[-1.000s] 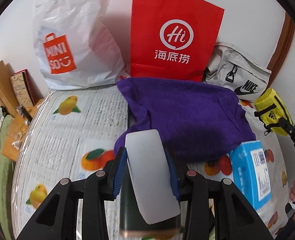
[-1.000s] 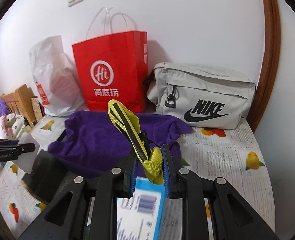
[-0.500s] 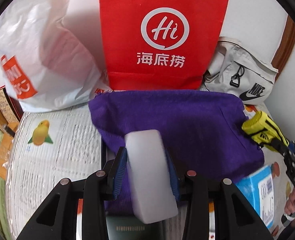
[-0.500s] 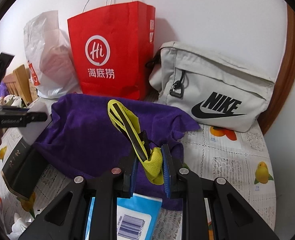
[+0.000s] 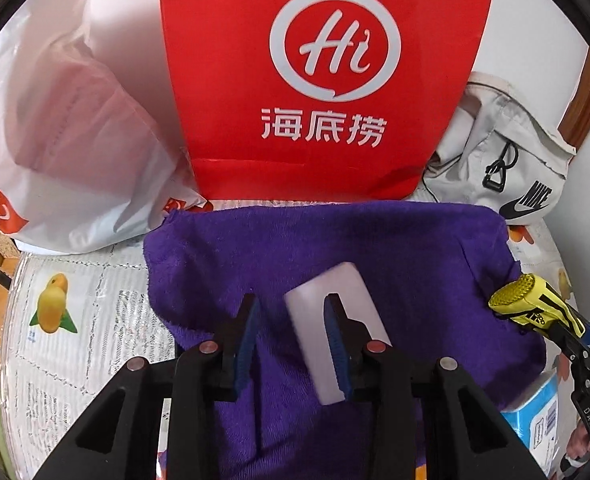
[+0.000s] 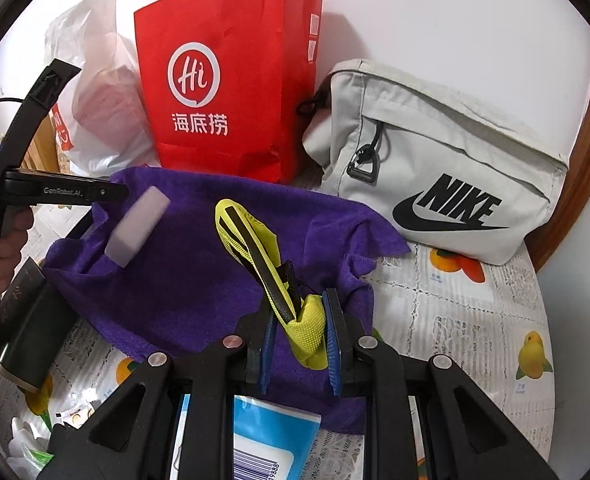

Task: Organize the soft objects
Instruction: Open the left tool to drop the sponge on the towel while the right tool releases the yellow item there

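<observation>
A purple towel (image 5: 335,256) lies spread on the table; it also shows in the right wrist view (image 6: 199,280). My left gripper (image 5: 291,332) is open above it. A white sponge block (image 5: 331,320) is free of the jaws, blurred, dropping past the right finger over the towel; it also shows in the right wrist view (image 6: 135,226) in mid-air. My right gripper (image 6: 299,336) is shut on a yellow-and-black pouch (image 6: 271,276), held over the towel's right side; the pouch also shows in the left wrist view (image 5: 535,308).
A red paper bag (image 6: 223,92), a white plastic bag (image 5: 55,140) and a grey Nike bag (image 6: 435,168) stand along the wall. A blue tissue pack (image 6: 263,432) and a dark box (image 6: 31,320) lie by the towel on a fruit-print cloth (image 6: 475,320).
My left gripper moved forward over the towel and opened, letting go of the white sponge, which is falling. My right gripper moved forward slightly, still holding the pouch.
</observation>
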Action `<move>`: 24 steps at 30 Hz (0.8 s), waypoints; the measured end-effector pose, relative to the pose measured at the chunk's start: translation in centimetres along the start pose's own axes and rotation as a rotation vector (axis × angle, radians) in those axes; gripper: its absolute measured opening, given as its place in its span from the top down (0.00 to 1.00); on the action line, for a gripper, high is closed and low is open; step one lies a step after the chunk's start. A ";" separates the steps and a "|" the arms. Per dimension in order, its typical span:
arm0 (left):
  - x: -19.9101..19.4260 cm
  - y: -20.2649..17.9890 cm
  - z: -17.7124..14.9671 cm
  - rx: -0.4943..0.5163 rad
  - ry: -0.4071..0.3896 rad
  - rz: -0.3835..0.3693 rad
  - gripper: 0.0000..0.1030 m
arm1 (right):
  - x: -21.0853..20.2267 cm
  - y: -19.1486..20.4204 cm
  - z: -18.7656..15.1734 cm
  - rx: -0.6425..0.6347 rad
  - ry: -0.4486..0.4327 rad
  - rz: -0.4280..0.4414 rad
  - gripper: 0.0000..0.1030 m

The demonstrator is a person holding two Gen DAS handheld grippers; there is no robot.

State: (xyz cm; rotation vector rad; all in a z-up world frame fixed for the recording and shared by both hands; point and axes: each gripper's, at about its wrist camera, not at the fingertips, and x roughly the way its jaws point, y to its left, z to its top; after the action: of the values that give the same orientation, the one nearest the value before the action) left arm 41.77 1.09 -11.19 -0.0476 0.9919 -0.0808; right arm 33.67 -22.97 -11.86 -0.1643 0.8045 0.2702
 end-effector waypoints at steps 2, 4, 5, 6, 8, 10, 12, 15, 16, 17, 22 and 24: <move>0.0 0.0 0.0 -0.001 0.003 -0.004 0.69 | 0.3 0.0 -0.1 -0.001 0.007 0.000 0.79; -0.1 0.0 -0.2 0.003 0.005 -0.004 0.69 | 0.7 0.0 -0.1 -0.002 0.019 0.001 0.79; -0.3 0.1 -0.3 0.005 0.006 -0.005 0.69 | 0.8 0.0 -0.2 -0.002 0.025 0.000 0.79; -0.4 0.0 -0.4 0.008 0.008 -0.004 0.69 | 1.0 0.0 -0.2 -0.002 0.031 -0.001 0.78; -0.7 0.1 -0.7 0.010 0.012 0.001 0.69 | 1.3 0.0 -0.2 0.003 0.042 -0.002 0.78; -1.3 0.2 -1.0 0.012 0.008 0.001 0.69 | 1.5 0.0 -0.2 0.005 0.043 -0.002 0.77; -1.9 0.3 -1.3 0.010 0.004 -0.001 0.69 | 1.6 0.1 -0.1 0.006 0.046 -0.008 0.76; -2.6 0.4 -2.0 0.009 0.009 -0.003 0.69 | 1.9 0.4 0.2 0.000 0.062 -0.014 0.72; -2.8 0.4 -2.2 0.010 0.012 -0.003 0.69 | 2.0 0.6 0.3 -0.003 0.064 -0.014 0.71; -3.0 0.5 -2.4 0.012 0.014 -0.005 0.69 | 2.0 0.7 0.3 -0.007 0.066 -0.013 0.68; -4.2 1.0 -3.7 0.001 0.021 -0.013 0.67 | 1.6 1.4 0.0 -0.006 0.078 0.030 0.45; -4.7 1.2 -4.3 -0.002 0.023 -0.012 0.66 | 1.2 1.8 -0.2 -0.013 0.069 0.025 0.45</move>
State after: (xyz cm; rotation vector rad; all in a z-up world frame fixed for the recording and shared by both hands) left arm 35.72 2.71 -9.73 -0.0543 1.0151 -0.0913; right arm 33.75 -21.12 -12.93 -0.1766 0.8739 0.2951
